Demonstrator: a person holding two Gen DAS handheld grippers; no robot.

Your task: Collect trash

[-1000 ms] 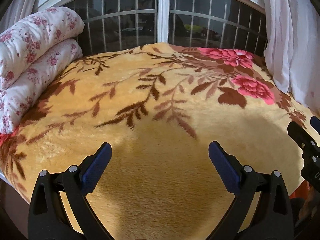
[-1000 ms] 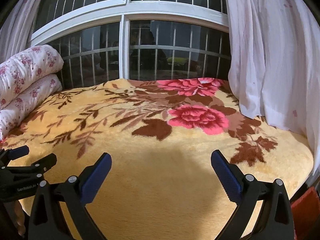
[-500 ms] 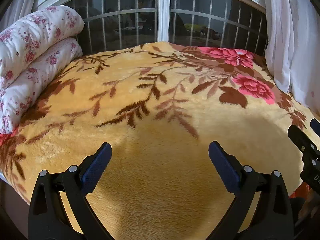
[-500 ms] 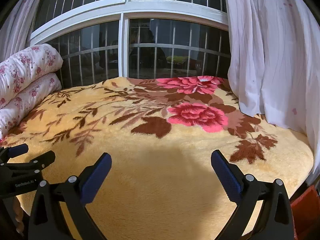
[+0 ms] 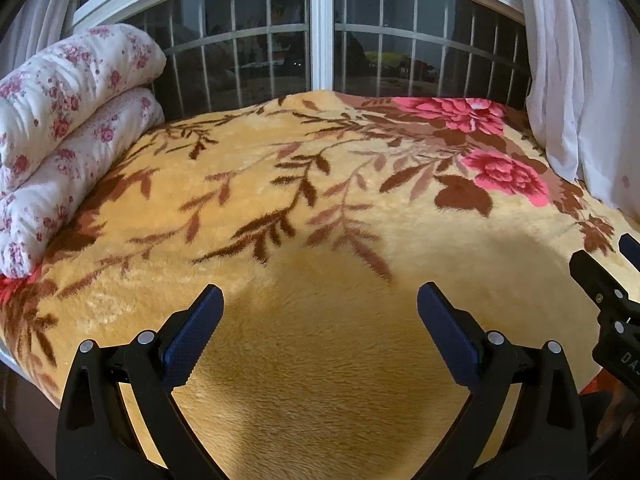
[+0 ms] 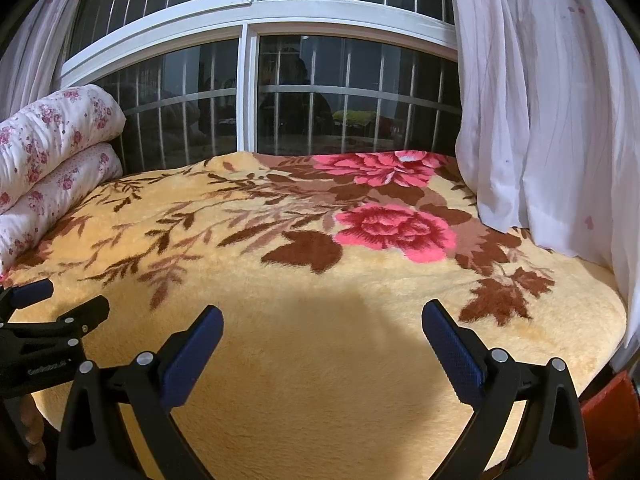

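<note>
Left wrist: both grippers (image 5: 320,300) (image 6: 322,320) spread wide, empty, over yellow floral blanket (image 5: 320,200).

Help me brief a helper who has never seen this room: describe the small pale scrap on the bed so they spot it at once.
Start at the barred window behind the bed and drop to the yellow blanket below it. On the far pink rose, nearest the white curtain, lies a small pale scrap. It is the only whitish spot on that flower; what it is cannot be told.

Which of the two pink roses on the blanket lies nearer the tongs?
The darker-centred rose beside the big brown leaf; the other rose lies farther back by the window.
</note>
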